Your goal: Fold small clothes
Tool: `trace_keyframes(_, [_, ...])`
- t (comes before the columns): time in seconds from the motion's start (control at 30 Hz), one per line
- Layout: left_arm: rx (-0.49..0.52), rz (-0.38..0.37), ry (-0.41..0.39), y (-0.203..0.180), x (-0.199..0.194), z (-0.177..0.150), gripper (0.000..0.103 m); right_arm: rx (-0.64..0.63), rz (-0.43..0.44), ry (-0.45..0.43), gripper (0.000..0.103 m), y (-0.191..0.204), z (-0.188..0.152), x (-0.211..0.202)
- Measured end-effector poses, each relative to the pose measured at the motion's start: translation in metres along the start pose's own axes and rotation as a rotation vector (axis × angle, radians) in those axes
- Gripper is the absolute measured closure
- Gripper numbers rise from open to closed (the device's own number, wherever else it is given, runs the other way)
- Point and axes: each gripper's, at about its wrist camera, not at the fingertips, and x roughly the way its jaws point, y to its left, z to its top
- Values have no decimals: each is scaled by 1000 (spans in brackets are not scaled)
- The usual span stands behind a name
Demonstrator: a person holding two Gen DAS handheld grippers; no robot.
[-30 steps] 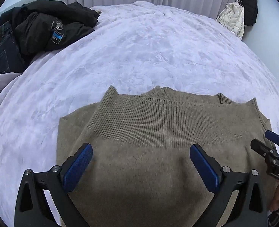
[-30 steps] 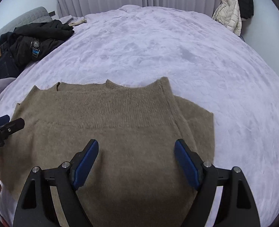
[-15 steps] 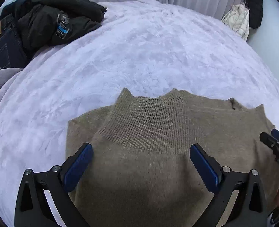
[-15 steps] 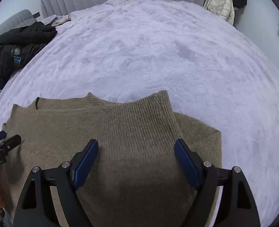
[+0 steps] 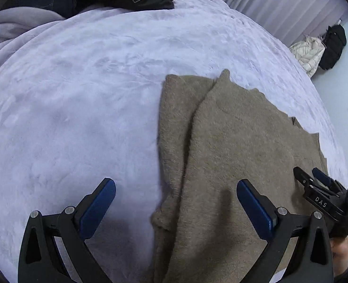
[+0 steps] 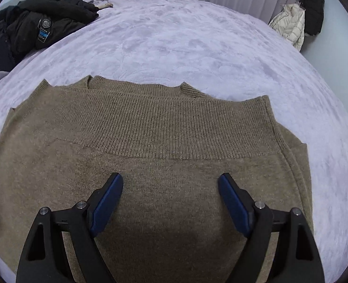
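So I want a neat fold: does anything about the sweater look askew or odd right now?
Slightly. The brown knit sweater lies flat on the lavender blanket, but its folded-in edge runs at a slant and peeks out unevenly. No damage shows. Both grippers, left and right, are open.

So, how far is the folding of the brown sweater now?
Partly done. The brown sweater lies flat on the lavender blanket, its sleeves apparently folded in and its ribbed hem turned toward the far side. Nothing is in hand: the left gripper and the right gripper are both open above it. Grasping it and folding it smaller remain.
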Motion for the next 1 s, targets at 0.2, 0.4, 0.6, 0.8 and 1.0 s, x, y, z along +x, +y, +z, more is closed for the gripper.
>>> trace_keyframes(0.2, [126, 14, 50, -33, 23, 1, 0, -35, 7, -15, 17, 0, -36, -25])
trace_keyframes(0.4, [131, -10, 69, -35, 28, 7, 0, -30, 22, -94, 16, -3, -60, -34])
trace_keyframes(0.6, [145, -22, 64, -37, 32, 11, 0, -37, 4, -95, 16, 2, -57, -35])
trace_keyframes(0.8, [141, -31, 65, -40, 38, 16, 0, 0, 38, -86, 16, -4, -33, -50])
trace_keyframes(1.0, [163, -50, 44, -45, 37, 18, 28, -21, -12, 28, 14, 13, -21, -12])
